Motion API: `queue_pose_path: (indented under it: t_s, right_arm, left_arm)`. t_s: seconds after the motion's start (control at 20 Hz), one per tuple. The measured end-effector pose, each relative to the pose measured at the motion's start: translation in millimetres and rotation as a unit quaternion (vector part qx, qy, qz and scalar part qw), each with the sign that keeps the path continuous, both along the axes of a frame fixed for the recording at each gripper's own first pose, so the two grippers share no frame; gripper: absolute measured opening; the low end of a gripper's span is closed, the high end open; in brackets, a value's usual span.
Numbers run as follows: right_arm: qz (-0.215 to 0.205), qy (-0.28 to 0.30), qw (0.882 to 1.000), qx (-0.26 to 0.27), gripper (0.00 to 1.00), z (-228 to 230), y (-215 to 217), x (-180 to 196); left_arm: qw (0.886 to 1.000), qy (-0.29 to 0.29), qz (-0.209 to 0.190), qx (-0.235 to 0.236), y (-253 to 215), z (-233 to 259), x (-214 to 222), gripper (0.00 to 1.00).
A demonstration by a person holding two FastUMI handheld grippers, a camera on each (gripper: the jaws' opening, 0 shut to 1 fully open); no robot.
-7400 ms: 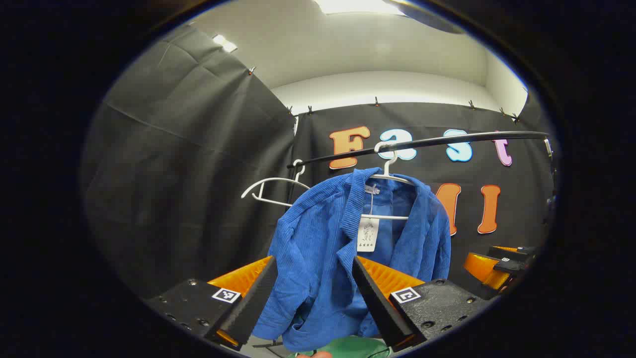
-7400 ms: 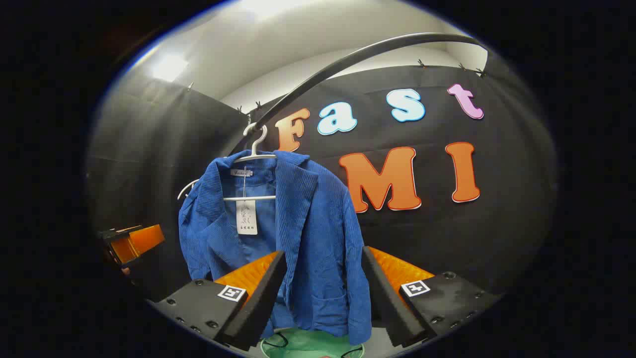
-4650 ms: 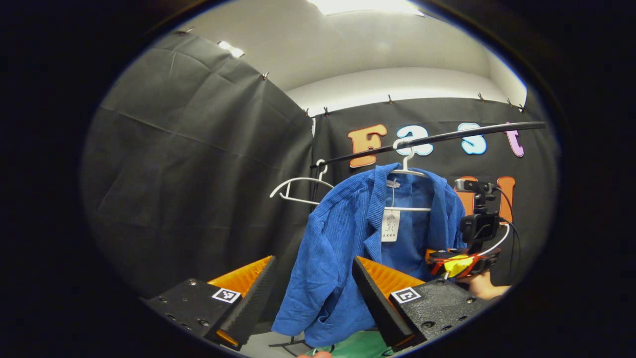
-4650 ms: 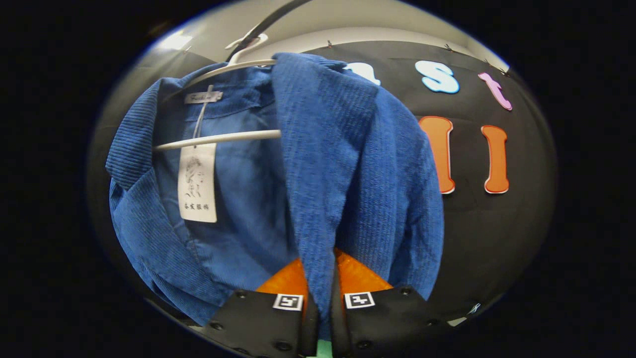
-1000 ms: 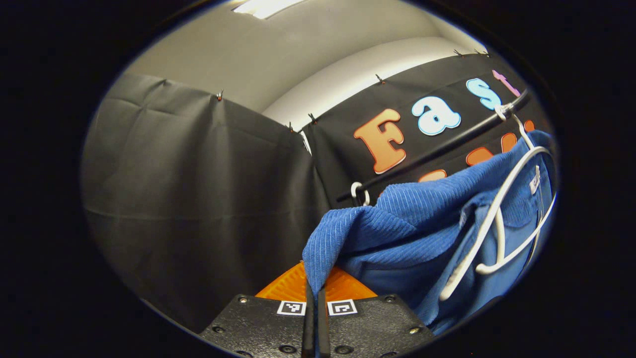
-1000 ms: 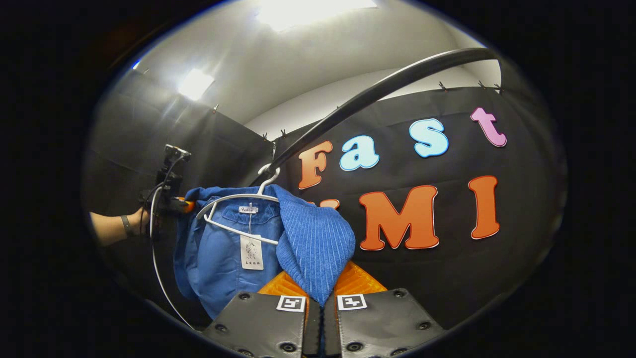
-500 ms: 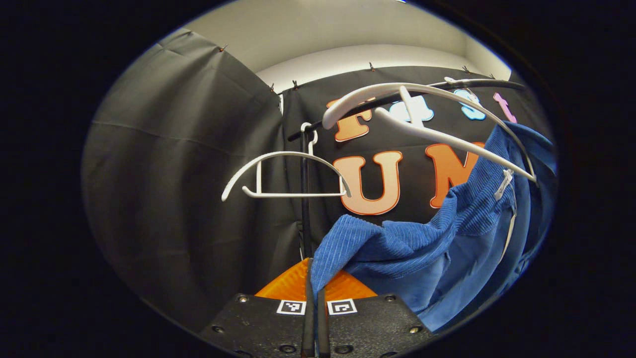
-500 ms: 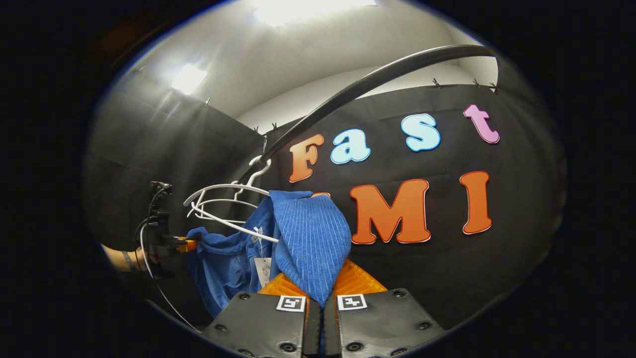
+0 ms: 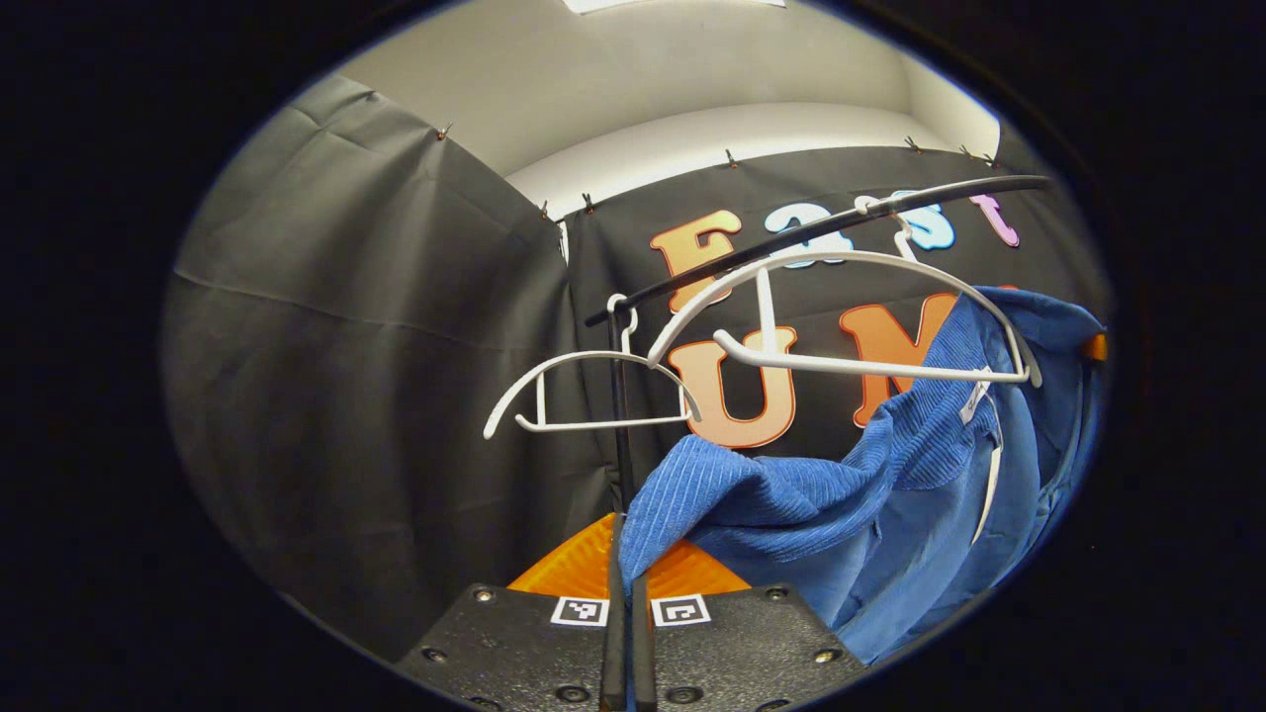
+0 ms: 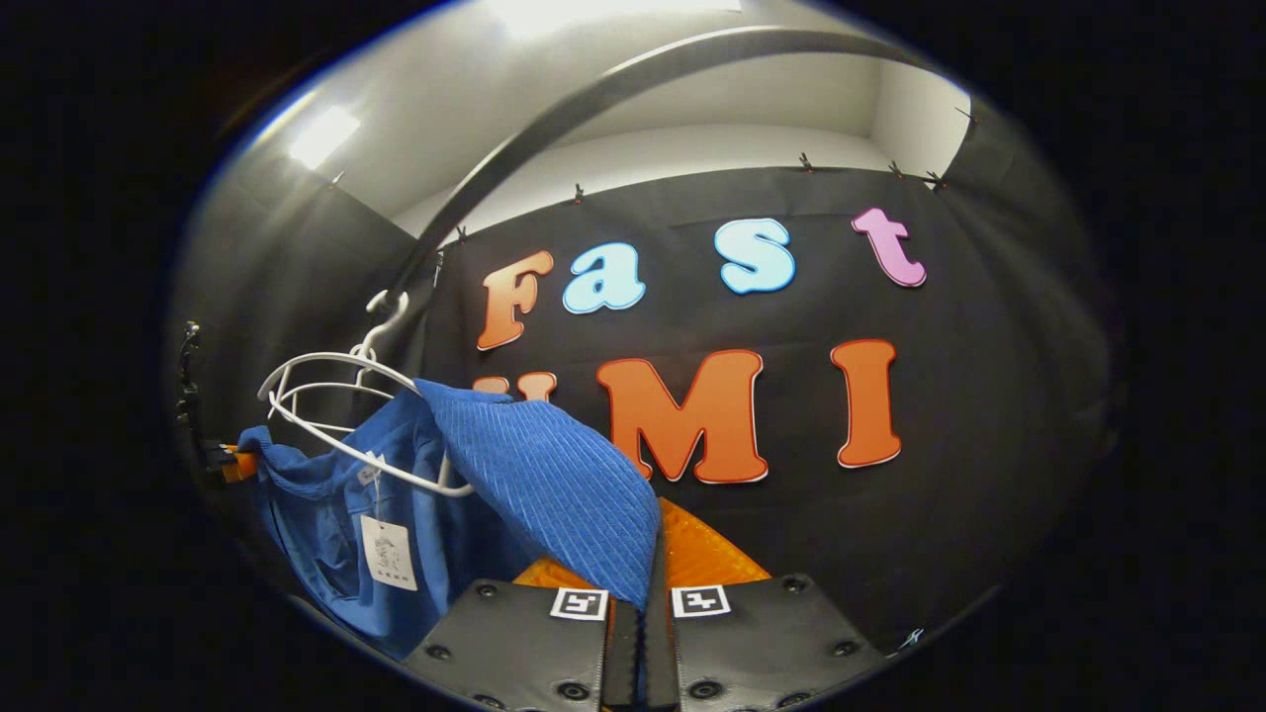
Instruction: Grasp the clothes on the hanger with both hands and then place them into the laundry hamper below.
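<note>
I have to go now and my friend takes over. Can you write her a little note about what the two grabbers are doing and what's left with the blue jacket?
Left hand-held gripper: shut on a fold of the blue jacket.
Right hand-held gripper: shut on another part of the same jacket.
The jacket hangs slack between the two, below the white hanger, which sits bare on the black rail. A second white hanger hangs beside it.
Done: both grips made, jacket off the hanger's shoulders as far as these views show.
Left: lower the jacket into the laundry hamper and open both hand-held grippers.
</note>
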State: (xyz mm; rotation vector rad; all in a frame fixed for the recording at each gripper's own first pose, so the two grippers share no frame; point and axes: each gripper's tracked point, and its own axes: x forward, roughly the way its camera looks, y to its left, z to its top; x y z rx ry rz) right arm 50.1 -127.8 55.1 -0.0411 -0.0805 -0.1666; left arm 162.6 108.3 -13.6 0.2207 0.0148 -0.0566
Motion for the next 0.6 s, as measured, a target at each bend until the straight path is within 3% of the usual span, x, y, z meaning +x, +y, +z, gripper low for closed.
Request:
queue_pose_path:
  t_s: [0.05, 0.2, 0.35, 0.6]
  right_arm:
    - [-0.002, 0.006, 1.0, 0.009, 0.1, -8.1, -3.5, 0.0]
    - [-0.013, 0.028, 1.0, 0.004, 0.1, -35.5, -9.9, 7.3]
    - [-0.048, 0.063, 0.996, -0.034, 0.1, -69.0, -24.0, 14.6]
    - [-0.064, 0.104, 0.992, -0.016, 0.1, -115.9, -42.1, -0.5]
  left_arm:
    - [1.0, -0.001, -0.002, -0.001, 0.8, -1.3, -4.5, 0.03]
    - [1.0, 0.023, -0.013, -0.006, -9.5, -24.6, -4.2, 0.03]
    - [0.999, 0.047, -0.013, -0.002, -16.4, -48.7, -3.8, 0.03]
    - [0.997, 0.066, -0.02, -0.018, -31.6, -73.6, -14.5, 0.03]
